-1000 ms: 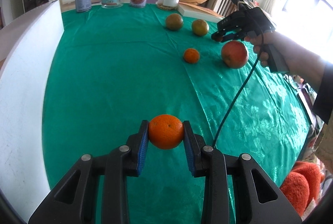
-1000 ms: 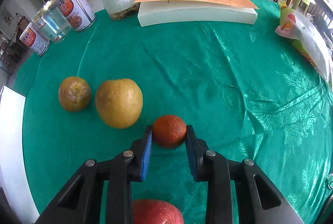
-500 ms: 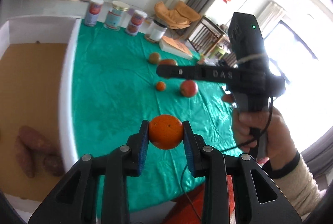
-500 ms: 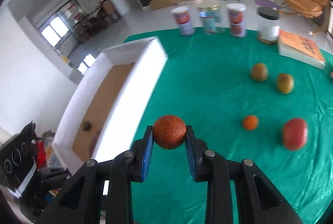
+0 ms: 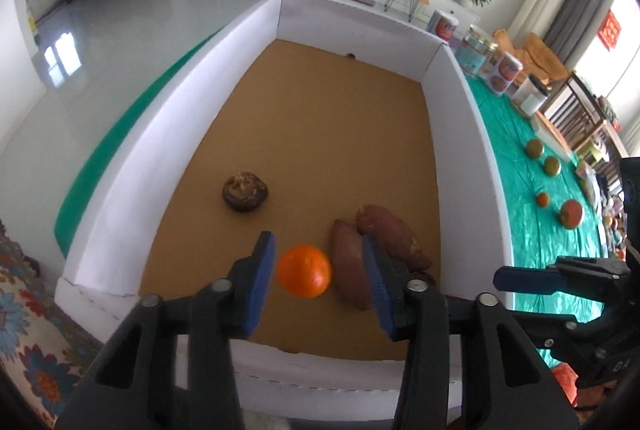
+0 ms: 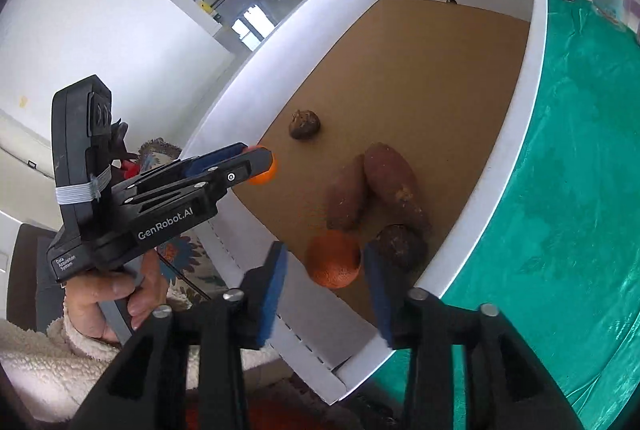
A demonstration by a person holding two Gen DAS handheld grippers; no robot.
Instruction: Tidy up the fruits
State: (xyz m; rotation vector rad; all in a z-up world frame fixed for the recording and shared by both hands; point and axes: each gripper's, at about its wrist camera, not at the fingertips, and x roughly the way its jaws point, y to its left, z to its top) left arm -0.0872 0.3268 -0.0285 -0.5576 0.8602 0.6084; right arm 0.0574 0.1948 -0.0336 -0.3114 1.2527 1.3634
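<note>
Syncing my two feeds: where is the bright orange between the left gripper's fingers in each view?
Left wrist: bright orange low centre, between the open left gripper's blue pads.
Right wrist: bright orange left of centre, half hidden behind that gripper.
Shared landmark: two sweet potatoes.

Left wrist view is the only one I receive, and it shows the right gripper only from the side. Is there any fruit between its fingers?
Observer: Yes. A dark orange is between the fingers of the right gripper, but the pads do not press on it; the fingers have just been opening.
Operator: Is this orange over the box or over the green cloth?
Observer: Over the box, at its near corner. It is next to a dark round item beside the sweet potatoes, which your own finger mostly hides from you. I cannot tell if the orange has landed.
</note>
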